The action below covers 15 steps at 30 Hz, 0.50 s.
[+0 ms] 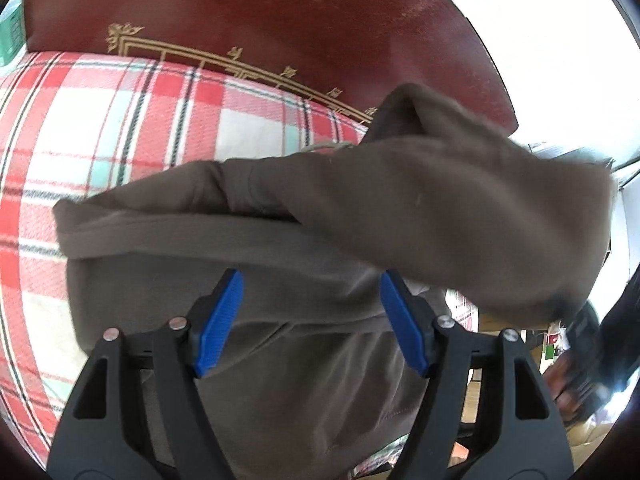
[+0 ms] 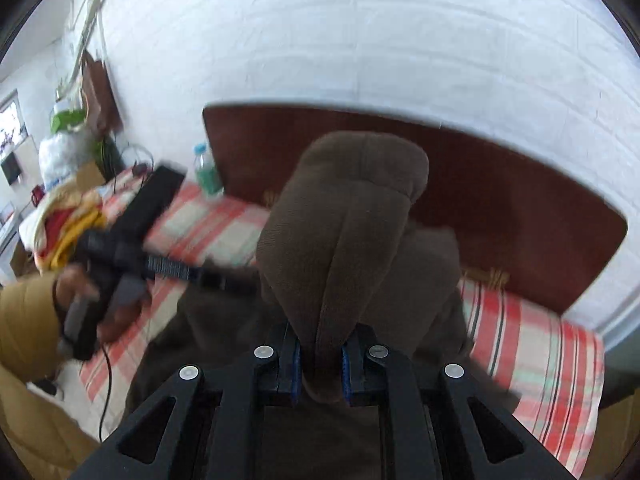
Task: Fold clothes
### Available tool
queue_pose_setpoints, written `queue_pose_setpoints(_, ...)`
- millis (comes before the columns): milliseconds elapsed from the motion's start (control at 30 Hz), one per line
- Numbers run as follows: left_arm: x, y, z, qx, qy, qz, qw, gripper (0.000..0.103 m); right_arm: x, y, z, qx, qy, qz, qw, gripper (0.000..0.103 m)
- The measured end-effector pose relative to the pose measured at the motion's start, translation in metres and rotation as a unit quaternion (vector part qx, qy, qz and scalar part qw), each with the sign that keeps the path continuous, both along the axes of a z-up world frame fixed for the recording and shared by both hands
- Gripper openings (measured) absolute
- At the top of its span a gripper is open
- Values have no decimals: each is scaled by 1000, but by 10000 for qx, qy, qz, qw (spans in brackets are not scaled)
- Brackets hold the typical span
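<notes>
A dark red wooden headboard (image 2: 500,216) stands against a white brick wall (image 2: 360,40).

Left gripper spread, right gripper pinched

The left gripper (image 1: 310,320) hangs with jaws wide apart; the right gripper (image 2: 320,368) is clamped, with the left hand (image 2: 86,304) at its 9 o'clock.

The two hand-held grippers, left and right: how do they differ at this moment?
The left hand-held gripper has its jaws wide apart, holding nothing; the right hand-held gripper is closed on a fold of the brown garment. The left points down at cloth lying on the plaid bed cover; the right lifts its fold up. Both have blue pads.
</notes>
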State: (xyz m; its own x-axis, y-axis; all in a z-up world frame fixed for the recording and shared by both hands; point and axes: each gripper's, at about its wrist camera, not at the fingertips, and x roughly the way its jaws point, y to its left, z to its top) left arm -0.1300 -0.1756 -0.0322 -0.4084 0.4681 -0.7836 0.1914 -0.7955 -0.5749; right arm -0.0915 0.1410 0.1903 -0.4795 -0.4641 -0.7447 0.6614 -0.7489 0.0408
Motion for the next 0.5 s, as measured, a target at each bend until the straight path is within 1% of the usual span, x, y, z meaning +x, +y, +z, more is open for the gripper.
queue_pose_setpoints(100,8,-2,-1,-76,-85,5,9999,72,25,-6,-30,465,-110,80,9988,14)
queue_pose_setpoints(167,12,-1,0,-150,-108,1,9998,72,38,-11,-48,697,-97,92,9975,14)
queue_pose_setpoints(267,14,7,5,-212,-58,-92,9997,72,43,-15,-75,890,-300,31,9956,17)
queue_pose_setpoints(300,14,11,8,-245,-28,-144,9996,72,47,-19,-86,1031,-356,91,9940,18)
queue_pose_setpoints(400,13,29,19,-359,115,-397,9985,72,58,-28,-120,1459,-518,282,9875,25)
queue_pose_setpoints(433,13,35,23,-389,167,-494,9979,72,62,-33,-132,1688,-621,439,9827,29)
queue_pose_setpoints(500,12,48,28,-404,231,-663,9967,72,70,-40,-156,2055,-825,727,9725,30)
